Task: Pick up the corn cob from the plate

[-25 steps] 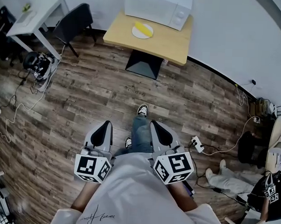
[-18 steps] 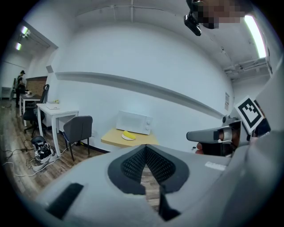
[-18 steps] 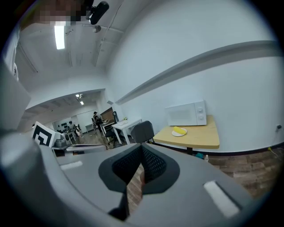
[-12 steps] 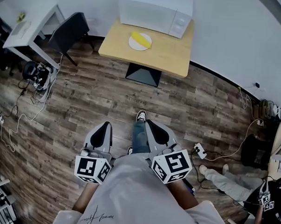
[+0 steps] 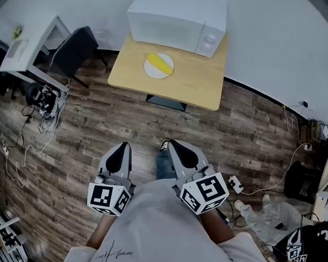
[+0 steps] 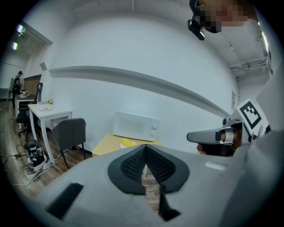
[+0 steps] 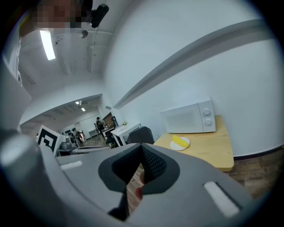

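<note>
Grey left tool (image 5: pixel 118 155) and grey right tool (image 5: pixel 180 151) sit at six o'clock in the head view, both pressed together and empty. Long yellow corn cob (image 5: pixel 158 64) lies on a round white plate (image 5: pixel 150 72) on the wooden desk (image 5: pixel 201 83) at twelve o'clock. Left gripper view: corn cob (image 6: pixel 128 142) at eleven o'clock from the tool. Right gripper view: corn cob (image 7: pixel 179 141) at two o'clock from the tool.

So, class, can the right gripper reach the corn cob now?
Probably not yet: the right gripper, jaws shut, hangs over floor well short of the table with the corn cob. Nothing blocks the way.
</note>
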Available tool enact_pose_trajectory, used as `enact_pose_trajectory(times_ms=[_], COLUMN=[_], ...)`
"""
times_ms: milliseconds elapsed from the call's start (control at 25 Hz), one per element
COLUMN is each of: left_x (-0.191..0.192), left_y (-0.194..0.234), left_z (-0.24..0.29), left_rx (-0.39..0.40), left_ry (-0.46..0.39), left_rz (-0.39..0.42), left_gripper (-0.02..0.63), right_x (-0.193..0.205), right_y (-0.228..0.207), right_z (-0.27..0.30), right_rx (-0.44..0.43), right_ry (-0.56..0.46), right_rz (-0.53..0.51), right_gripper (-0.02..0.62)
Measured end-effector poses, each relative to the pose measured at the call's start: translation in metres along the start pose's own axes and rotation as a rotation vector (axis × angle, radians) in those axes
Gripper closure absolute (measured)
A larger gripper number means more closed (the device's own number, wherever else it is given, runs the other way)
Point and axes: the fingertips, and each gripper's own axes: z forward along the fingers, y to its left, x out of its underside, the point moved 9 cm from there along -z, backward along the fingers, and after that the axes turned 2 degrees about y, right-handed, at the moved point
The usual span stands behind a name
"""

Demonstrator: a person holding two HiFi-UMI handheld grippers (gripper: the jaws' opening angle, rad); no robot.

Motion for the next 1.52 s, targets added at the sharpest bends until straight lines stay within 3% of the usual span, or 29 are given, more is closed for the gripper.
enact_pose_trajectory(times_ms=[560, 1040, 1520], left_x=[-0.048, -0.073, -0.114], left_y=[0.006, 0.016, 0.060], left_z=[0.118, 0.159, 0.226], left_rx=[0.029, 0.043, 0.163], left_ry=[0.011, 0.012, 0.030], left_rz=[0.015, 0.032, 0.066], left_gripper=[0.607, 0.607, 0.611], right_x=[-0.054, -0.075, -0.107], right_y=[-0.089, -0.120, -0.135], right_z=[0.063, 0.089, 0.141], right_rx=[0.001, 0.026, 0.116], right_ry=[-0.004, -0.010, -0.038], right_rz=[0.025, 0.031, 0.042], right_gripper=[0.583, 0.583, 0.583])
